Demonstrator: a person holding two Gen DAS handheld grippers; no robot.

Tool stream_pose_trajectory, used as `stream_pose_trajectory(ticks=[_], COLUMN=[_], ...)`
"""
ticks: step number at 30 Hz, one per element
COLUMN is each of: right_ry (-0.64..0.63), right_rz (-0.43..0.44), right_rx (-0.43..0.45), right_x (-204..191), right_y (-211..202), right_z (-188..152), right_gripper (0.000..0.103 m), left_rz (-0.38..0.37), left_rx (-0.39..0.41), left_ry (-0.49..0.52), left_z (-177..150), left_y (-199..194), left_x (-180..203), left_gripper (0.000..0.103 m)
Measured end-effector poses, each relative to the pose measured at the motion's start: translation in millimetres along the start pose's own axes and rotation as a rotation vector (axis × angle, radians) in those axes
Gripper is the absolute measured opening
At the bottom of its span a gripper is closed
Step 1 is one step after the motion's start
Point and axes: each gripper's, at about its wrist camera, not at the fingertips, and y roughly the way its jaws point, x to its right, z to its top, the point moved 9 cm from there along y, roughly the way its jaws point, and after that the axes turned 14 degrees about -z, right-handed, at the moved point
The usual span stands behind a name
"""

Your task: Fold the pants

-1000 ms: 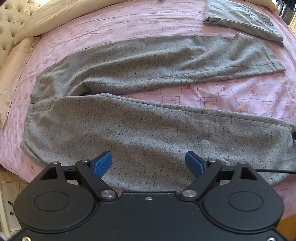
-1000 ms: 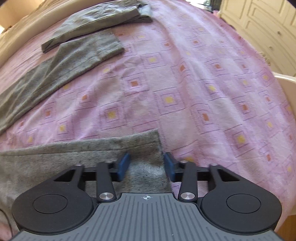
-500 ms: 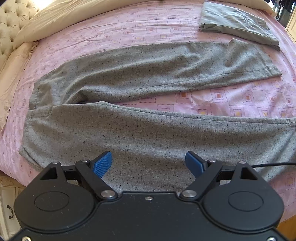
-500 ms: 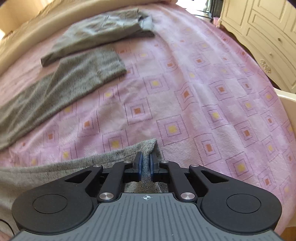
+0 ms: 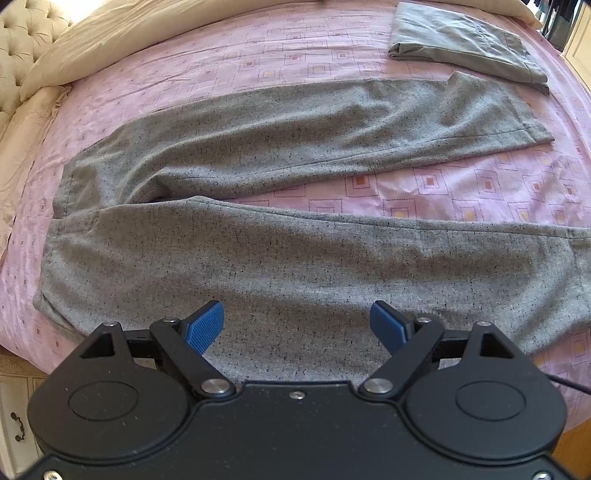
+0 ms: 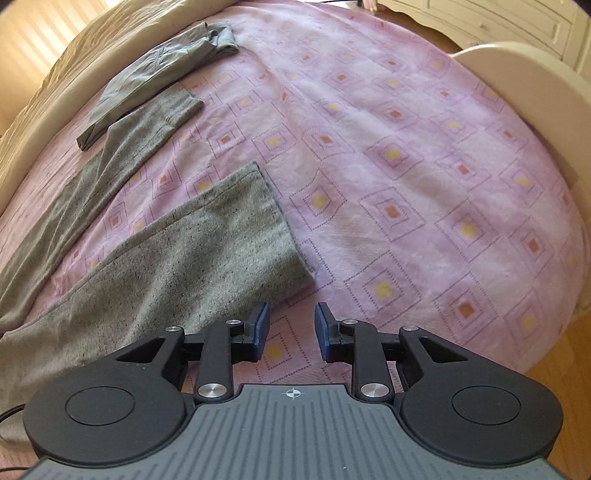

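Grey speckled pants (image 5: 295, 266) lie spread flat on the pink bedspread, waistband to the left, both legs running to the right with a strip of bedspread between them. My left gripper (image 5: 297, 325) hangs open over the near leg, nothing between its blue pads. In the right wrist view the same pants (image 6: 177, 258) end in the near leg's cuff (image 6: 280, 221), lying flat. My right gripper (image 6: 291, 326) is just right of and below that cuff; its jaws are opening, with only bedspread showing between them.
A folded olive-grey garment (image 5: 465, 40) lies at the far right of the bed, also in the right wrist view as the folded garment (image 6: 155, 77). Cream pillows (image 5: 110, 40) and a tufted headboard (image 5: 26, 40) are at the left. A cream footboard (image 6: 524, 81) and white drawers (image 6: 498, 18) bound the right side.
My right gripper closed on the near leg's cuff, pulled it rightwards, then let go and opened; the cuff now lies flat to its left. The left gripper stayed put and open.
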Motion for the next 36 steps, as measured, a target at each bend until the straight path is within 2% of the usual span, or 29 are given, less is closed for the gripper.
stream_pose_trajectory(ticks=[5,9,11,12,16,17,19,20,22,26,30,36], right_ry=[0.073,0.103,0.08,0.057,-0.051,-0.052,-0.029,-0.01,0.041,0.158,0.143,0.151], right_rz=[0.009,-0.009,-0.002,-0.025,-0.211,-0.191,-0.086,-0.051,-0.018,-0.04,-0.071,-0.076], right_rx=[0.002,-0.032,-0.031,-0.018,0.077,0.078,0.061,0.051,0.052,0.058,-0.028,-0.016], right_x=[-11.2,-15.8,-20.0,-21.4,-4.4,-0.2,-1.4,-3.6,-9.1,-15.0,-22.2,-22.6], right_y=[17.6,22.3,18.1,13.8,-2.8,-3.9,-7.4,-8.5,-7.4,1.0,21.8,26.2], right_z=[5.9,9.8,10.5,10.4,12.9,13.5,14.4,15.3,18.3,20.2,10.8,7.0], right_gripper=[0.026,0.026,0.001,0.0,0.0,0.002,0.004,0.015,0.028,0.035,0.036,0.036], left_rz=[0.005,0.013,0.012,0.011,0.009,0.007,0.002,0.0,-0.002,0.0,0.014,0.02], left_rx=[0.009,0.004,-0.001,-0.004,-0.002,-0.005,-0.012,-0.016,-0.022,-0.008,-0.01,-0.023], left_ry=[0.005,-0.014,-0.027,-0.029,-0.031,-0.032,-0.033,-0.031,-0.024,-0.014,-0.018,-0.061], left_z=[-5.9,-11.1,-14.0,-15.2,-17.9,-18.7,-20.6,-21.4,-22.4,-21.4,-21.7,-26.4], left_y=[-5.7,-6.0,-5.7,-5.4,-6.0,-5.5,-3.5,-2.5,-2.1,-7.2,-8.6,-6.8], left_x=[-2.8,-10.2,-13.0,-14.0,-16.4,-16.7,-16.3,-15.8,-14.4,-13.3,-18.3,-30.6], left_gripper=[0.087,0.087,0.087,0.087,0.087,0.087,0.087,0.087,0.087,0.087,0.087,0.087])
